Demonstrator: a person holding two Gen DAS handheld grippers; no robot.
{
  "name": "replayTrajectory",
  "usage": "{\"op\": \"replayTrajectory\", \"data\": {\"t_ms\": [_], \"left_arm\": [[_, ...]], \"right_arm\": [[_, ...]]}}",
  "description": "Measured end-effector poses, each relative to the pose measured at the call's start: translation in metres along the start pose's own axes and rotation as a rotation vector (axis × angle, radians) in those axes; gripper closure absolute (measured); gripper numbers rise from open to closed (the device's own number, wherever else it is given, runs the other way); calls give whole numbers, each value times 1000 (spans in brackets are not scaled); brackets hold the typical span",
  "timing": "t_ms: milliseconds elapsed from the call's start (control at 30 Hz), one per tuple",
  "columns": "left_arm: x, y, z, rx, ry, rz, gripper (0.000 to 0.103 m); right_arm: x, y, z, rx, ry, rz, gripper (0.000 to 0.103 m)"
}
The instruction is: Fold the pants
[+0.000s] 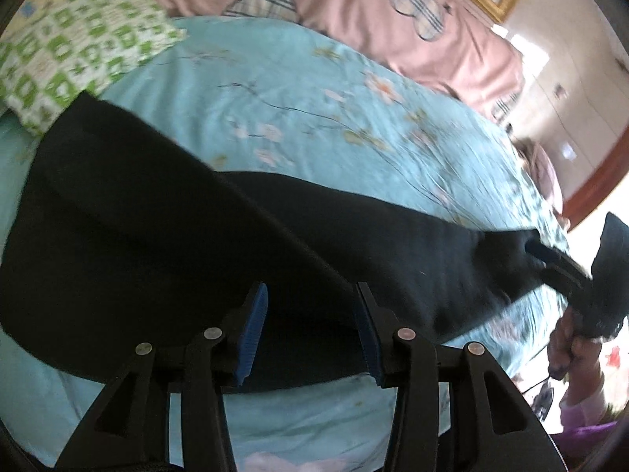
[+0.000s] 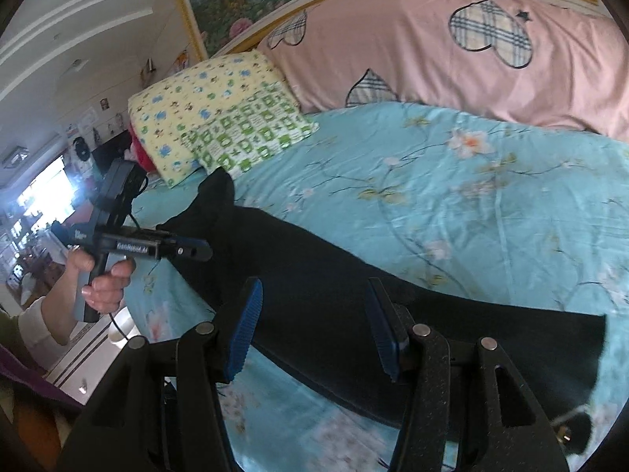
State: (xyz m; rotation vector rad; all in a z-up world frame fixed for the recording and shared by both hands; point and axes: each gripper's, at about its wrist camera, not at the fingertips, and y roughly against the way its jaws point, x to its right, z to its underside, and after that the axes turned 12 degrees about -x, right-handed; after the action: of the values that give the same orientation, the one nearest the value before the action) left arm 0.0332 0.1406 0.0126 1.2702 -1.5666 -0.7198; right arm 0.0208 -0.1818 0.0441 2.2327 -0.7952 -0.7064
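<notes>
Under and ahead of both claws, black pants (image 1: 165, 236) lay lengthwise on the bed (image 1: 298, 90). Left claw (image 1: 310, 338) gaped, released; right claw (image 2: 314, 330) likewise, empty. Best gripped at the hem, lifted evenly, kept flat.

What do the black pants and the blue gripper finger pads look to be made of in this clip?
Black pants: soft, matte fabric, probably a knit or fleece-like cloth; it drapes limply over the turquoise bedspread with no sheen, though weave is too dark to read.
Finger pads: likely rubber or soft plastic, matte blue with fine ridges across the face.
</notes>
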Motion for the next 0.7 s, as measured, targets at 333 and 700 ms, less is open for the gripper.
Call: {"op": "replayTrajectory", "data": {"t_ms": [333, 700], "left_arm": [[-60, 38, -20, 78, 95, -78, 52], [-121, 61, -58, 87, 127, -151, 46]], "right_arm": [[-20, -44, -21, -51, 6, -121, 48], [-53, -94, -54, -108, 56, -223, 48]]}}
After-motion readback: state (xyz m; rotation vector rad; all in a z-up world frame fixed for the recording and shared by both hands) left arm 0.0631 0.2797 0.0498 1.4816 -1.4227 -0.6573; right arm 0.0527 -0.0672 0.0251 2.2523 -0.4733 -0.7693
